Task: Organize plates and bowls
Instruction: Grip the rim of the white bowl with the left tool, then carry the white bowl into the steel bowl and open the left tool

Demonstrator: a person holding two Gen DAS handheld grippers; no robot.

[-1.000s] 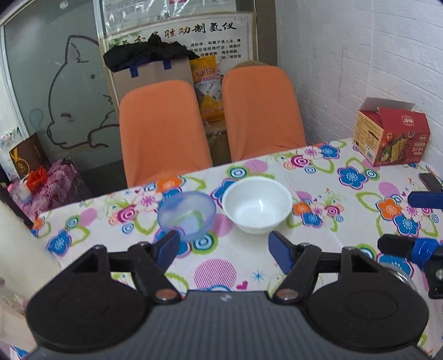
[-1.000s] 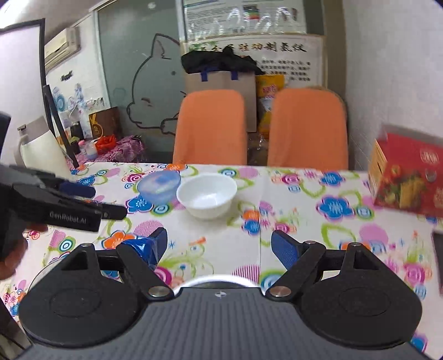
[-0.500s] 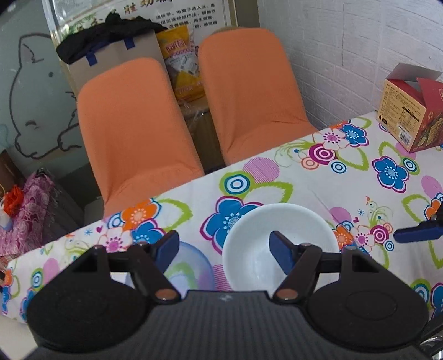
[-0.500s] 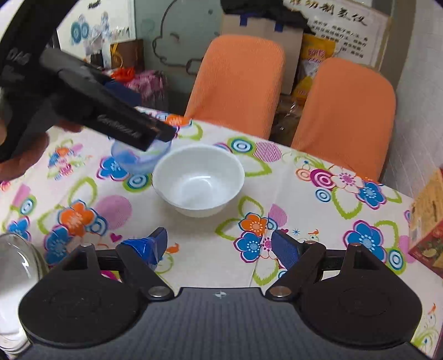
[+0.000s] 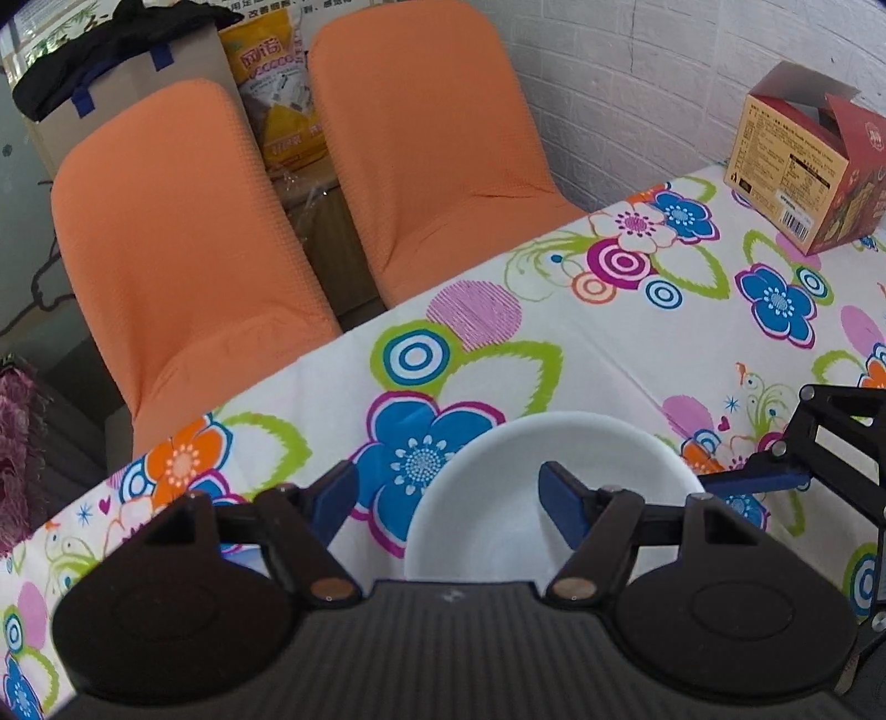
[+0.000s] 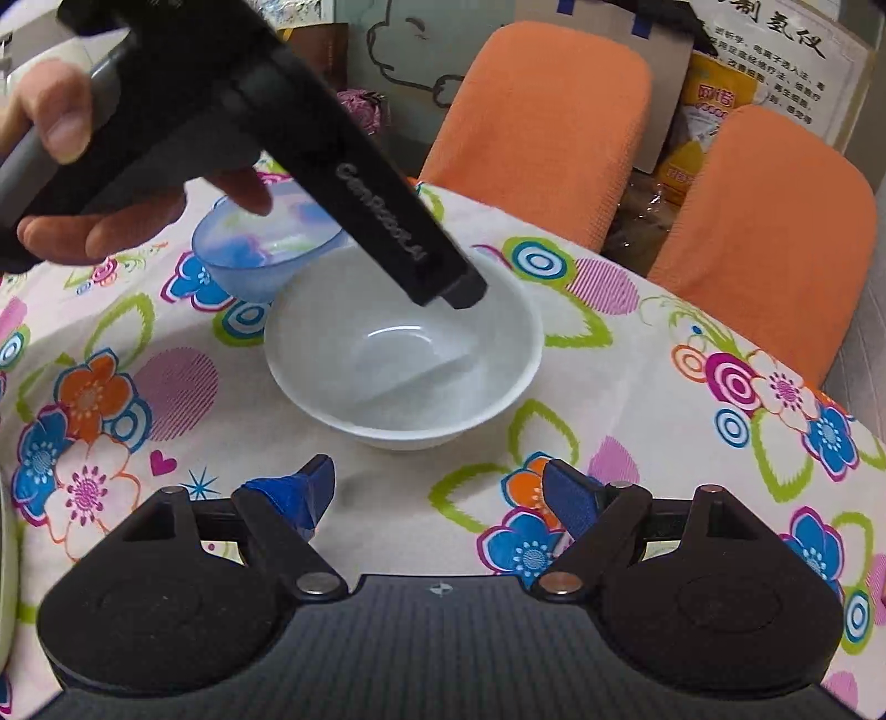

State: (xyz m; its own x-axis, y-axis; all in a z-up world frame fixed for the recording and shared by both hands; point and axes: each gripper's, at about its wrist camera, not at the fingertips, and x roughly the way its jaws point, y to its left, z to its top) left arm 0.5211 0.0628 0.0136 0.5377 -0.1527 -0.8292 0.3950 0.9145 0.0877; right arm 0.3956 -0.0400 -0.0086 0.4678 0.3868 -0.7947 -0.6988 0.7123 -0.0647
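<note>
While the left gripper [image 5: 446, 495], gripped by a hand [image 6: 83, 183] at upper left, slanted down over the round white ceramic bowl [image 6: 404, 354] at centre frame, its jaws stood spread and empty; the right gripper [image 6: 437, 493] was spread too, just short of the bowl.

Looks like office back room or break area doubling as dining spot, not proper kitchen. Table [image 5: 609, 343] under loud floral oilcloth, two orange-covered chairs [image 5: 183, 249] pushed in, white brick wall [image 5: 637, 72], frosted glass partition with cartoon cat outline [image 6: 410, 44], printed Chinese notice [image 6: 786, 39], cardboard boxes [image 5: 127, 83] stacked behind.
</note>
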